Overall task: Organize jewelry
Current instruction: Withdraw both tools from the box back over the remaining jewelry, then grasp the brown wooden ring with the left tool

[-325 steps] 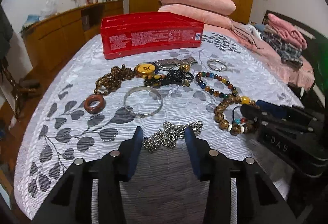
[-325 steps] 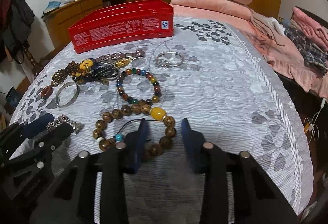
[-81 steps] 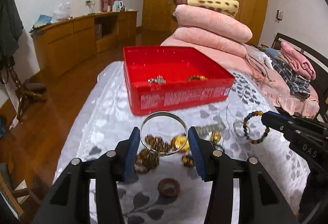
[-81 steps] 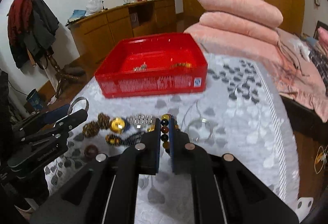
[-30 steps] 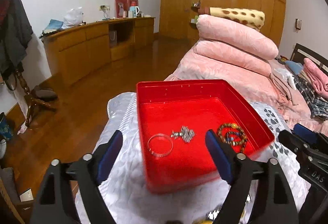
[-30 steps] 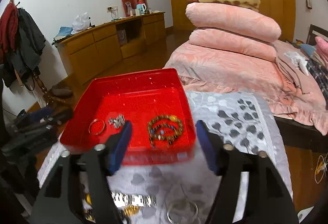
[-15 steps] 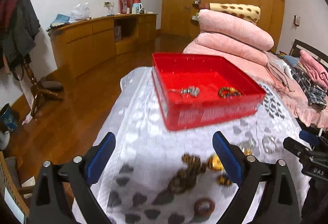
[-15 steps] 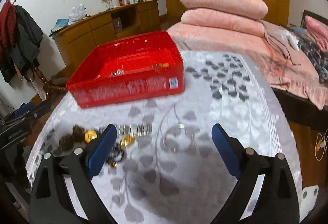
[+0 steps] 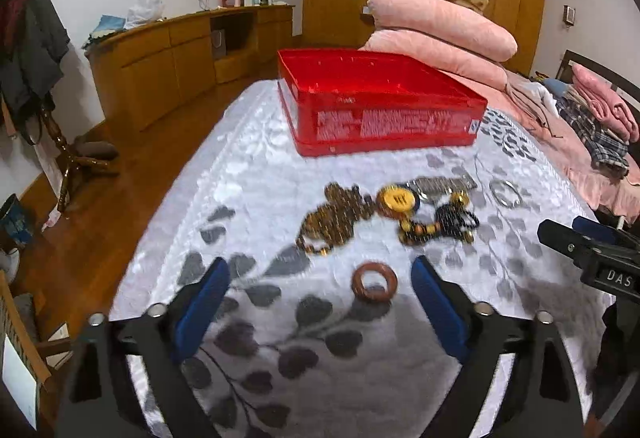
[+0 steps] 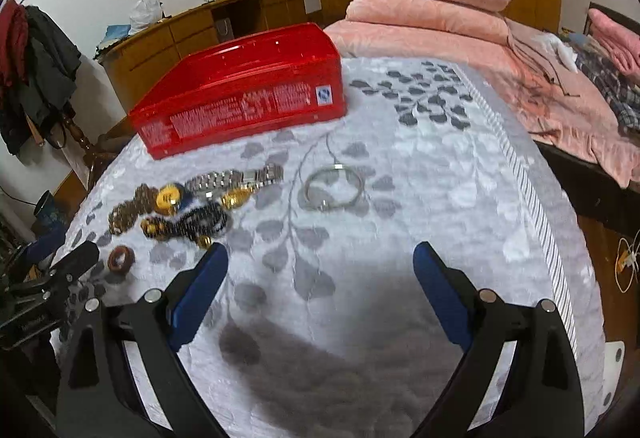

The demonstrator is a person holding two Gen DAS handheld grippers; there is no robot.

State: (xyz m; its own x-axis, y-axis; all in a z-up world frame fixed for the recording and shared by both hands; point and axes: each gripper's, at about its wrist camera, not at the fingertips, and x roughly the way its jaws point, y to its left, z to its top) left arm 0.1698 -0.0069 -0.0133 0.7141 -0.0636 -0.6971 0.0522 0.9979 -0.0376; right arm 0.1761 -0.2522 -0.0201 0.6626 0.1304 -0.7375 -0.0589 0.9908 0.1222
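A red box (image 9: 380,109) stands at the far side of the leaf-patterned bed cover (image 9: 256,173); its inside is hidden from here. In front of it lie brown beads (image 9: 332,217), a yellow pendant (image 9: 396,199), a black bead string (image 9: 444,222), a metal watch band (image 9: 440,183) and a silver bangle (image 10: 334,187). A reddish-brown ring (image 9: 375,281) lies just ahead of my left gripper (image 9: 319,265), whose wide jaws are closing with nothing gripped. My right gripper (image 10: 319,252) is open and empty, short of the bangle.
Pink pillows (image 9: 440,25) are stacked behind the box. A wooden cabinet (image 9: 180,57) runs along the left wall, with floor below the bed's left edge. Folded clothes (image 9: 600,117) lie at the right. The cover's right edge (image 10: 532,205) drops off.
Both grippers have drawn back from above the red box and sunk toward the jewelry on the cover. The box's contents have dropped out of sight. The left jaws have narrowed slightly.
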